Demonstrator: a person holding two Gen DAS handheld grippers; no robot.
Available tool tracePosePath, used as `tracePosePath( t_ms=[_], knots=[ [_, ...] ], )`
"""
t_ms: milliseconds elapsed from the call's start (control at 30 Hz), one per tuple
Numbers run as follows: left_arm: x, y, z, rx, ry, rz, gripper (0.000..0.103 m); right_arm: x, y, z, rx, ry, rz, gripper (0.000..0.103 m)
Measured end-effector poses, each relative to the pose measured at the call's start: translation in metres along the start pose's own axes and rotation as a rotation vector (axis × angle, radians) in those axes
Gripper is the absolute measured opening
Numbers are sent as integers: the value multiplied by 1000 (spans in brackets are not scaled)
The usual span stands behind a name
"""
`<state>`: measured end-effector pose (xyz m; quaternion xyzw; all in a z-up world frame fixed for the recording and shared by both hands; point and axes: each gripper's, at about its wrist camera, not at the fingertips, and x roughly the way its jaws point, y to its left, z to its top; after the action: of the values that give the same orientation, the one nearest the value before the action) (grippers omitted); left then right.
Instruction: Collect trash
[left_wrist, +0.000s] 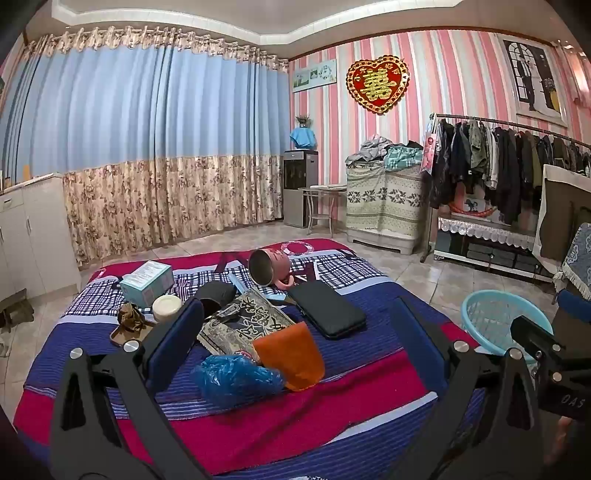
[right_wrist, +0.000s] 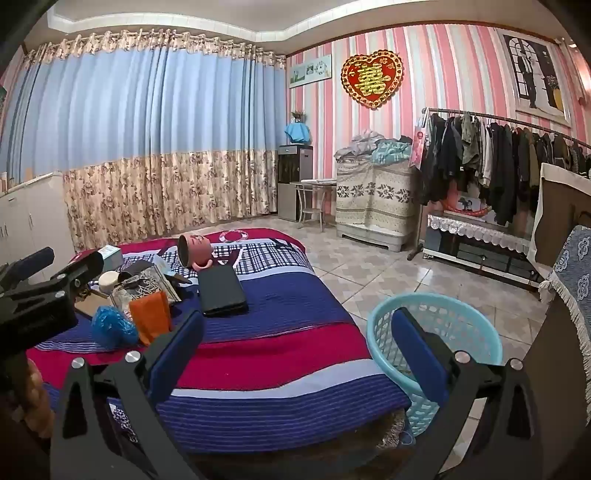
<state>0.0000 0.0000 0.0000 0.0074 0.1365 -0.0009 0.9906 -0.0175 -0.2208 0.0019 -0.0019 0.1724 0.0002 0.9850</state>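
Note:
A crumpled blue plastic bag (left_wrist: 236, 380) lies on the striped bed cover, with an orange cloth-like piece (left_wrist: 291, 356) to its right. A brown crumpled wrapper (left_wrist: 130, 318) lies on a small tray at the left. My left gripper (left_wrist: 295, 332) is open and empty, its fingers either side of the bag and the orange piece, just short of them. My right gripper (right_wrist: 299, 350) is open and empty, over the bed's right edge. A light blue basket (right_wrist: 436, 339) stands on the floor right of the bed; the left wrist view (left_wrist: 495, 317) shows it too.
On the bed are a tipped pink mug (left_wrist: 267, 266), a black case (left_wrist: 327, 308), a patterned book (left_wrist: 243, 325), a white jar (left_wrist: 167, 306) and a teal box (left_wrist: 147, 282). A clothes rack (left_wrist: 509, 166) and a covered cabinet (left_wrist: 384, 199) stand by the striped wall.

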Motion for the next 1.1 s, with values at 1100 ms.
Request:
tracePosePath(
  t_ms=[1100],
  knots=[
    [0,0,0,-4,1,-1,98,0,-1,-1,10,-2,2,99]
  ],
)
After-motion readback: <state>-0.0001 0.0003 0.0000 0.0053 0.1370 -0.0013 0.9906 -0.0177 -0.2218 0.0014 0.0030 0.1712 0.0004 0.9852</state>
